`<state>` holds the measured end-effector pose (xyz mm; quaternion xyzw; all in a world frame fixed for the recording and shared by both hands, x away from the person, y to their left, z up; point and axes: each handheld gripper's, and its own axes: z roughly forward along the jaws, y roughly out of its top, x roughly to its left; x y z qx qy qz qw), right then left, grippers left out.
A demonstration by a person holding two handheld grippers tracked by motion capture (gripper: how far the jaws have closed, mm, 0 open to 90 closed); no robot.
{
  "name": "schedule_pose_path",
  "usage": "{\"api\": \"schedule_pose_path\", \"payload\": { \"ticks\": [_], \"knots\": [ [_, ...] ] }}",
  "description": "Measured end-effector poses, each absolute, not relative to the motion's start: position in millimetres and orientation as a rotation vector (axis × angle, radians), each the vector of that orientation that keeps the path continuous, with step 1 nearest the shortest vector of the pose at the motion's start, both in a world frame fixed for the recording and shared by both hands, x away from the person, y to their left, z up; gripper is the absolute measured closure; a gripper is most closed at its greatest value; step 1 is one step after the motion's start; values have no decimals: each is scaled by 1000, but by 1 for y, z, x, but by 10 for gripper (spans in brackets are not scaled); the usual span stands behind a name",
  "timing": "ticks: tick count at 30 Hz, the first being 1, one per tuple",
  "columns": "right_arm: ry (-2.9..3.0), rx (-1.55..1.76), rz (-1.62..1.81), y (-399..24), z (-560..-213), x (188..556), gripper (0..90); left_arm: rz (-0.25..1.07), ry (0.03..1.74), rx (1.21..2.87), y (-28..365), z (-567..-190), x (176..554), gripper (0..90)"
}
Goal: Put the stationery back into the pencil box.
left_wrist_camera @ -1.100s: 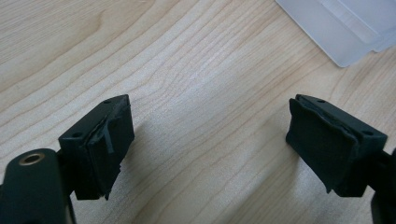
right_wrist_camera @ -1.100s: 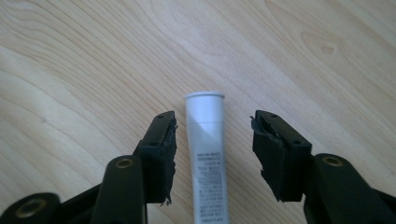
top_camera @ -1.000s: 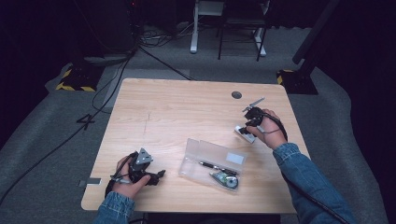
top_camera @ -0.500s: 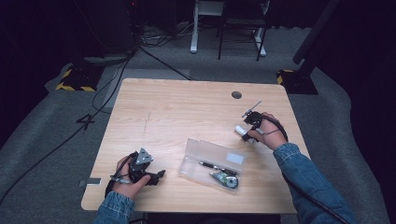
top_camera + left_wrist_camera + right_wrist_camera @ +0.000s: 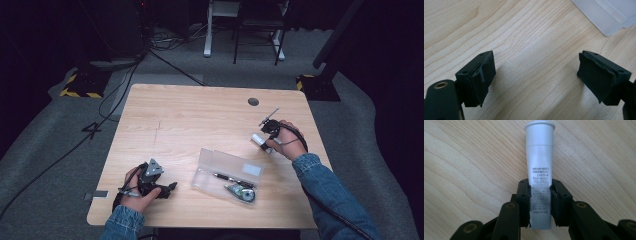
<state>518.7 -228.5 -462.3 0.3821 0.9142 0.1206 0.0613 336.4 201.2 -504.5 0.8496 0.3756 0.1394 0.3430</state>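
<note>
The right tongs (image 5: 541,202) have just been closing, and their pads now pinch a white tube (image 5: 540,170) across its printed lower half, with the capped end pointing away from the hand. The tube lies flat on the tabletop (image 5: 200,120) toward the right edge, where the high view shows it under the right hand (image 5: 285,141). Taking it low on the soft body, across its width, probably gives the pads a flat surface to squeeze and leaves the cap end free, so the tube could be lifted and steered cap-first. Just nearer the person sits a clear case (image 5: 229,173) with its lid open; a pen (image 5: 227,177) and a small rounded item lie in it, which suggests the tube is meant to join them. The left tongs (image 5: 535,80) rest spread wide with nothing between them, low over bare wood at the near left, with a corner of the case ahead, likely parked ready to steady it.
</note>
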Motion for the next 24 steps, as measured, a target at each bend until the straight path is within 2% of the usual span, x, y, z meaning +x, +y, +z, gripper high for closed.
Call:
{"api": "schedule_pose_path", "payload": {
  "ticks": [24],
  "knots": [
    [2732, 1011, 570, -212, -414, 493, 712, 362, 976, 2208, 201, -505, 336, 148]
  ]
}}
